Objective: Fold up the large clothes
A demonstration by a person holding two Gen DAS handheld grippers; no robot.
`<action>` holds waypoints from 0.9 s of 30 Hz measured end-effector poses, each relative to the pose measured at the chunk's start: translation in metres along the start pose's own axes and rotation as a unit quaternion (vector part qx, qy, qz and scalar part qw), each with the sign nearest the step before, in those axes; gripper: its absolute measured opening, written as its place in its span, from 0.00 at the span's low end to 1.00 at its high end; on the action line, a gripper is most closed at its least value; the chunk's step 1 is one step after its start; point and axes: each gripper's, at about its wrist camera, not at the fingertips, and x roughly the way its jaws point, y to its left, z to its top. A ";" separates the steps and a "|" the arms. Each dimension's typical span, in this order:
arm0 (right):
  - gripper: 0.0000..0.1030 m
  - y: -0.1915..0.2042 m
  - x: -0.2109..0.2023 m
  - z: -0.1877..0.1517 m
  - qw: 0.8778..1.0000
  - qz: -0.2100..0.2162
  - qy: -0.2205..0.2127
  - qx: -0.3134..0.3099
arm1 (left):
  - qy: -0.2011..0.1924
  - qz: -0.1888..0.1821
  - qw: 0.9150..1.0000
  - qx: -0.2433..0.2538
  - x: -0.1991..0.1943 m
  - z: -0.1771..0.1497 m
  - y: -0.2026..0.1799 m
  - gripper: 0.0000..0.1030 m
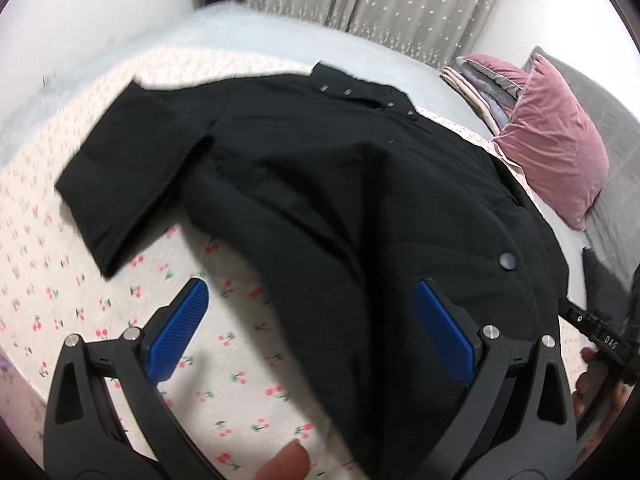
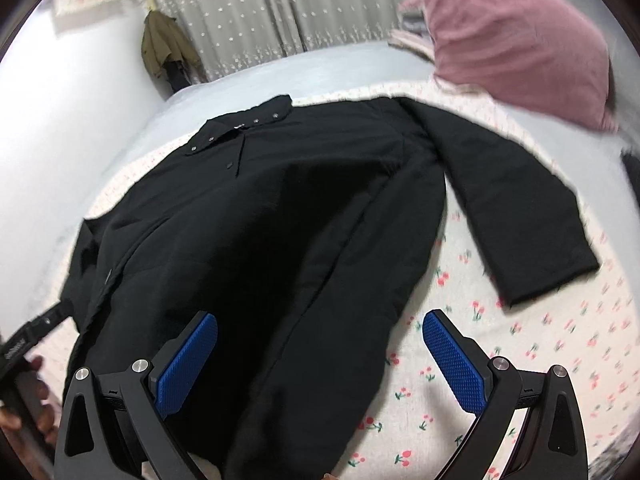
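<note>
Black cloth: a long black coat (image 1: 328, 184) lies spread on the cherry-print sheet (image 1: 240, 376) of the bed, collar away from me, hem toward me.
Coat's sleeves: the left sleeve (image 1: 132, 176) angles out over the sheet on the coat's left side; the right sleeve (image 2: 516, 208) does the same on the coat's right side, both lying flat and unfolded.
Coat's front: a row of snaps (image 1: 368, 100) runs by the collar, and one dark button (image 1: 507, 261) sits lower on the body.
Beyond the coat: a pink pillow (image 1: 556, 140) rests past the right shoulder, with a grey curtain (image 1: 380, 4) behind the collar end.
My left gripper (image 1: 316, 332): blue pads wide apart, holding nothing, poised at the coat's lower left edge.
My right gripper (image 2: 320, 360): pads also wide apart and empty, straddling the coat's lower right edge.
Step in hand: I judge this to be the opening of the fold, the coat laid out and nothing yet turned in.
Next move: it likely calls for pinching a side edge or a sleeve and carrying it across the coat's middle, each pad closing on cloth alone, not the sheet beneath.
</note>
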 end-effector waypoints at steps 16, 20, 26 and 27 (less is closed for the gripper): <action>1.00 -0.011 0.060 -0.051 0.992 0.039 0.120 0.002 | 0.104 -0.060 0.992 0.042 0.054 -0.064 -0.005 0.99; 1.00 -0.003 0.058 -0.058 0.995 0.007 0.098 -0.012 | 0.092 -0.081 0.992 0.040 0.051 -0.067 -0.013 0.91; 0.57 -0.001 0.049 -0.060 0.998 0.019 0.064 0.005 | 0.121 -0.154 0.980 0.020 0.052 -0.077 -0.019 0.20; 0.44 -0.001 0.047 -0.059 0.997 0.042 0.065 0.009 | 0.119 -0.146 0.982 0.027 0.049 -0.077 -0.022 0.15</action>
